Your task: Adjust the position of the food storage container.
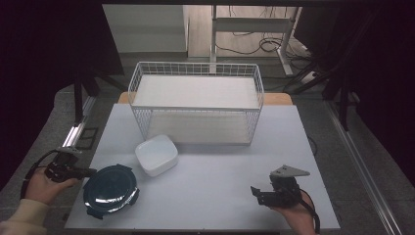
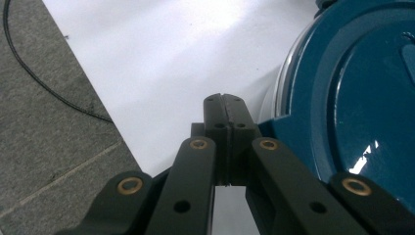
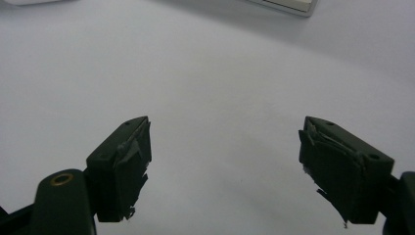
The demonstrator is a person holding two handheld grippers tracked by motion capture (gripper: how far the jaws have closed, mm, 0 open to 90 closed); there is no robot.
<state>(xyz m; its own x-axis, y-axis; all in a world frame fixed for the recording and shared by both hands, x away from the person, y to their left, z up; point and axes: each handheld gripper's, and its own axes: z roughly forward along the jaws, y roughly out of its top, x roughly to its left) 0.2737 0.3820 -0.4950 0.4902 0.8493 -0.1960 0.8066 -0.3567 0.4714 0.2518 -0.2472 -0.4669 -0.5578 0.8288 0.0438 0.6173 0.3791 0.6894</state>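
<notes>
The left gripper [image 1: 90, 172] lay at the table's left edge, its matte black jaws pressed flat together with nothing between them; in the left gripper view [image 2: 225, 105] the closed tips sat just beside the rim of the round container lid [image 2: 352, 98]. That lid [image 1: 110, 189] was glossy dark teal plastic, circular, with a clear outer rim, black latch tabs around its edge and a raised centre panel that caught the light. It rested on the near-left part of the smooth, pale grey table [image 1: 220, 196]. Just beyond it sat a white square container [image 1: 156, 154] with rounded corners, open at the top. Behind that stood a white wire basket [image 1: 195, 105], a rectangular mesh of thin rods.

The right gripper [image 1: 257, 193] was held over the near-right of the table, a grey three-cornered plate on top. Its jaws stood wide apart and empty; in the right gripper view [image 3: 225, 166] the pads [image 3: 128, 166] wore rough, frayed black tape above bare tabletop.
</notes>
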